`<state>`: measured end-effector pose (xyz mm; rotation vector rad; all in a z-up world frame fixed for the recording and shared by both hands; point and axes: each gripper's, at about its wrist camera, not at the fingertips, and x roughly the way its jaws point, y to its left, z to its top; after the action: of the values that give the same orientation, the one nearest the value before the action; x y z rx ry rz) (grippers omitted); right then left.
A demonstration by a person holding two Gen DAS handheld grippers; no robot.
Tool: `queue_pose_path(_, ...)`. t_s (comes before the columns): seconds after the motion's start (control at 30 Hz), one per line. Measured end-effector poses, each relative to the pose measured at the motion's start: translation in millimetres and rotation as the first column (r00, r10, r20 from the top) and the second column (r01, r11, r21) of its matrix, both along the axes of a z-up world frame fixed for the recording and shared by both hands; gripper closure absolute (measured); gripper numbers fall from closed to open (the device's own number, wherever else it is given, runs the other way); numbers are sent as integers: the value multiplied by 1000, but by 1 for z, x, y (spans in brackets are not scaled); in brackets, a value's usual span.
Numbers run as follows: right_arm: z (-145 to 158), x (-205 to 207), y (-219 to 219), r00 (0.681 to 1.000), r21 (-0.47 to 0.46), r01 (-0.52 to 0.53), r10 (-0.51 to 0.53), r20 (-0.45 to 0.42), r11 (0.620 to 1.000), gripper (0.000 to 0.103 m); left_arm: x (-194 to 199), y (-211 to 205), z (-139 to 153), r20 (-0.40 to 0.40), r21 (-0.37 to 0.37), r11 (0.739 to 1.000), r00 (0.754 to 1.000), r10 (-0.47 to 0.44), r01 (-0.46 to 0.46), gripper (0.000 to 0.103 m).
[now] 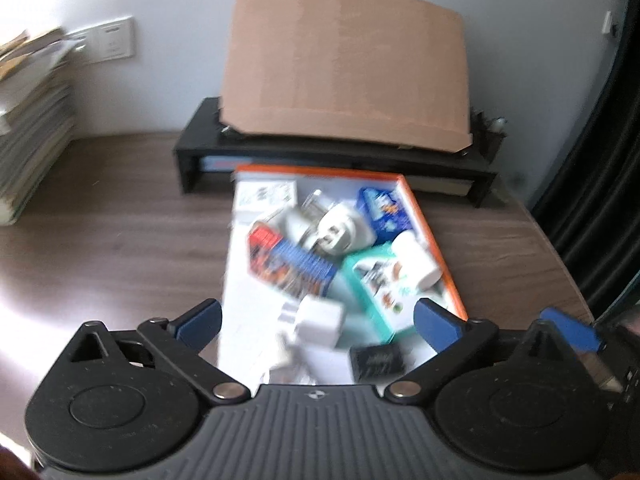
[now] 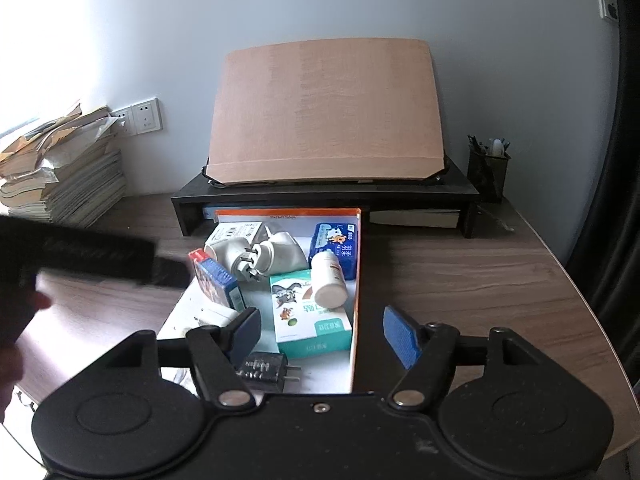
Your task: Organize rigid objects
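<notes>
A shallow white box with an orange rim [image 1: 424, 216] [image 2: 357, 280] lies on the wooden desk. It holds white plug adapters [image 2: 260, 258], a blue card box [image 2: 218, 286], a teal carton [image 2: 310, 312], a white bottle [image 2: 329, 280], a blue packet [image 2: 335, 246] and a black charger [image 2: 262, 370]. The left wrist view is blurred. My left gripper [image 1: 318, 322] hovers open over the box's near end, above a white cube charger [image 1: 320, 308], without touching it. My right gripper [image 2: 323, 332] is open, its fingers astride the box's right wall, pressing nothing.
A black monitor stand [image 2: 320, 196] behind the box carries a leaning cardboard sheet [image 2: 326, 112]. A paper stack [image 2: 64, 172] sits at the far left, a pen holder [image 2: 488, 172] at the far right. A person's hand [image 2: 16, 320] shows at the left edge.
</notes>
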<state>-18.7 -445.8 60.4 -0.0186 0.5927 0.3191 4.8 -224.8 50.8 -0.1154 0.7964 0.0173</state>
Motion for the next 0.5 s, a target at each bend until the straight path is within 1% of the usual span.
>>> queue_pose_path(0.13, -4, -8, -2, 1000, -9, -10, 10, -13, 1000, 21, -19, -3, -7, -29, -1, 999, 999, 34, -34, 0)
queue_pose_path(0.27, -8, -12, -3, 999, -25, -17, 16, -32, 1000, 21, -26, -6, -14, -46, 9, 999, 998, 47, -47, 0)
queue_pose_path(0.4, -11, -15, -5, 999, -31, -24, 22, -47, 999, 21, -34, -4, -19, -66, -13, 998, 996, 62, -63, 0)
queue_pose_path(0.5, -14, -16, -5, 998, -41, -27, 24, -60, 999, 21, -37, -6, -23, -73, -8, 997, 995, 72, -73, 0)
